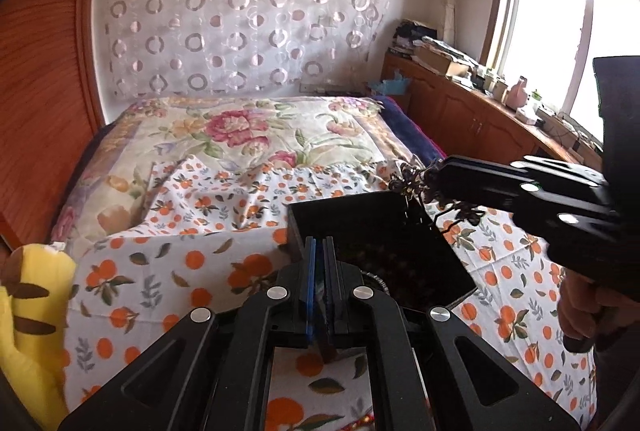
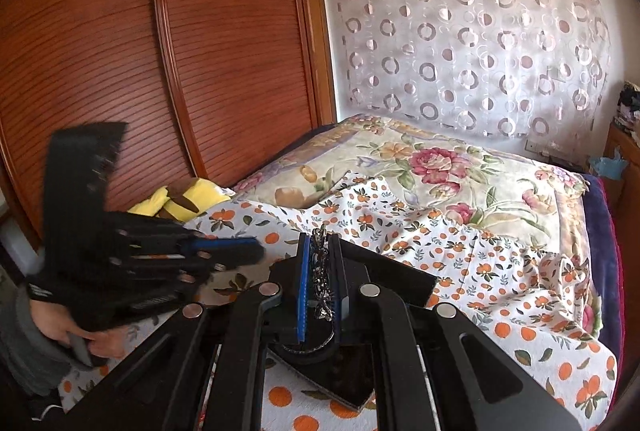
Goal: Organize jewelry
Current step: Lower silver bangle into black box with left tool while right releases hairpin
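Observation:
A black open jewelry box (image 1: 384, 247) lies on the orange-print bedsheet; it also shows in the right wrist view (image 2: 352, 371) under my right gripper. My left gripper (image 1: 320, 263) is shut on the box's near wall. My right gripper (image 2: 322, 271) is shut on a dark beaded metal necklace (image 2: 322, 283) and holds it above the box. In the left wrist view the right gripper (image 1: 432, 179) comes in from the right, with the necklace (image 1: 412, 181) dangling over the box's far right corner. The left gripper (image 2: 256, 251) appears at the left of the right wrist view.
The bed carries an orange-print sheet (image 1: 200, 231) over a floral quilt (image 1: 240, 135). A yellow plush toy (image 1: 32, 331) lies at the left edge. A wooden wardrobe (image 2: 160, 51) stands to the left. A cluttered wooden cabinet (image 1: 460, 99) runs under the window at right.

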A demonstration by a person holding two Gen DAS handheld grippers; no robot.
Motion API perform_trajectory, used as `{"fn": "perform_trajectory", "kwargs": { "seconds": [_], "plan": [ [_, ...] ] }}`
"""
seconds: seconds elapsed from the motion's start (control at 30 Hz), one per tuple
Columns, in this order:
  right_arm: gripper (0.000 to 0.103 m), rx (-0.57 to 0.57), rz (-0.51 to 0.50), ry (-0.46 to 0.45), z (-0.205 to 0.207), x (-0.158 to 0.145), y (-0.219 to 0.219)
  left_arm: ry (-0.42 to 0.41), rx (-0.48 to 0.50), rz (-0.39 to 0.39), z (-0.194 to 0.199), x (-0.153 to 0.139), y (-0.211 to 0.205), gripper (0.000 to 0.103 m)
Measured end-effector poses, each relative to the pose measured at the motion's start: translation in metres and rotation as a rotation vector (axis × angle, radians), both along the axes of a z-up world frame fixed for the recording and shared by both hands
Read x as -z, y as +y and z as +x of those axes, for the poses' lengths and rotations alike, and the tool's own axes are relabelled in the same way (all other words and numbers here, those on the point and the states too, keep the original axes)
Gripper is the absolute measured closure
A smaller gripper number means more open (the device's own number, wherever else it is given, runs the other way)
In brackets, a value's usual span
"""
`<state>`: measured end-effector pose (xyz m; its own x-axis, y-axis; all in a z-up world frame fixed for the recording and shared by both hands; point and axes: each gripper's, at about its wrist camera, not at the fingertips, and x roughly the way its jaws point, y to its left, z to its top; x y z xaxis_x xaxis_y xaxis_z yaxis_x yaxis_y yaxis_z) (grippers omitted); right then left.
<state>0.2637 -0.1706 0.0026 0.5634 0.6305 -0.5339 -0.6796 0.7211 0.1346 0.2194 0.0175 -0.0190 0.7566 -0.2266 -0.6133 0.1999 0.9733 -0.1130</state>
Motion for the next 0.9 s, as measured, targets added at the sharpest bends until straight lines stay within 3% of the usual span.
{"fn": "perform_trajectory", "kwargs": {
  "seconds": [0.17,0.23,0.33,0.8,0.87,0.9],
  "plan": [
    [0.093,0.011,-0.051,-0.007,0.004,0.013,0.009,-0.014,-0.023,0.002,-0.016,-0.002,0.012,0.095],
    [0.093,0.018,-0.081,-0.016,0.006,0.020,0.014,-0.018,-0.032,0.007,-0.021,-0.002,0.016,0.083],
    [0.093,0.027,-0.120,-0.017,0.008,0.030,0.022,-0.021,-0.039,0.015,-0.029,-0.001,0.019,0.077],
    [0.091,0.066,-0.167,0.020,0.006,0.048,0.026,-0.028,-0.044,0.026,-0.046,0.000,0.028,0.075],
    [0.091,0.062,-0.163,0.031,0.003,0.048,0.026,-0.028,-0.046,0.028,-0.050,0.001,0.029,0.070],
    [0.091,0.058,-0.162,0.036,0.002,0.048,0.026,-0.030,-0.049,0.030,-0.053,0.001,0.029,0.063]
  ]
}}
